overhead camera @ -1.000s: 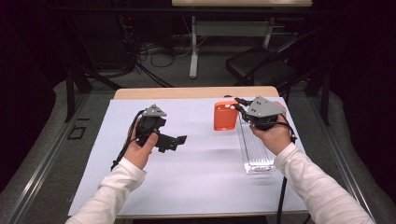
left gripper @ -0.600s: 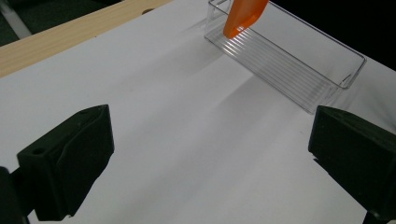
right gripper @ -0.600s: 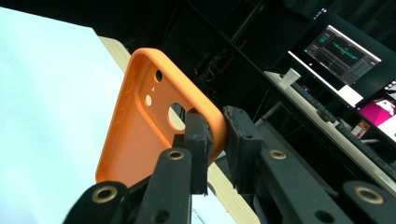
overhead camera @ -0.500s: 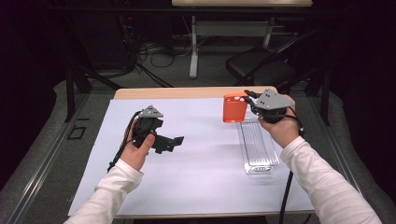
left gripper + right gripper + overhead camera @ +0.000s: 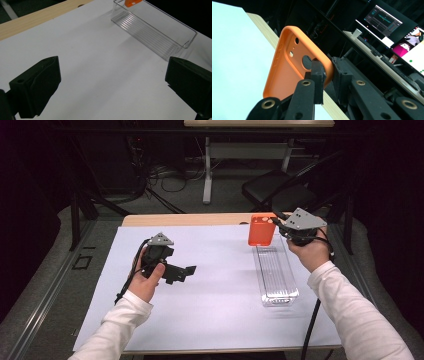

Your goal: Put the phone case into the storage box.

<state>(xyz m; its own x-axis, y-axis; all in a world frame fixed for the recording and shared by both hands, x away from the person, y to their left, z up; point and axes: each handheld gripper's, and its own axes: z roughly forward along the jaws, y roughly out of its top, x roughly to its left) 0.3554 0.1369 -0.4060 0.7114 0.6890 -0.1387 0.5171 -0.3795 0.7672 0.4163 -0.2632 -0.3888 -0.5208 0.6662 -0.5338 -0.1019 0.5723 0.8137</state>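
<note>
An orange phone case [image 5: 261,230] hangs upright in the air above the far end of a clear plastic bin [image 5: 276,275]. My right gripper [image 5: 276,224] is shut on its edge; in the right gripper view the jaws pinch the orange phone case [image 5: 289,67] beside its camera cut-out, with the right gripper [image 5: 329,72] tilted up. My left gripper [image 5: 187,270] is held low over the white sheet at the left, open, nothing between its jaws. The left gripper [image 5: 112,85] view looks towards the clear plastic bin [image 5: 155,27], and a corner of the orange phone case [image 5: 132,2] shows at the top.
A white sheet [image 5: 215,295] covers the table, with a bare wooden strip [image 5: 190,220] along the far edge. A black chair [image 5: 280,190] and desk legs stand behind the table. Lit monitors [image 5: 384,20] sit on a desk farther off.
The right hand has carried the orange phone case to the right and farther away, slightly higher. The left hand and its gripper have stayed put.
</note>
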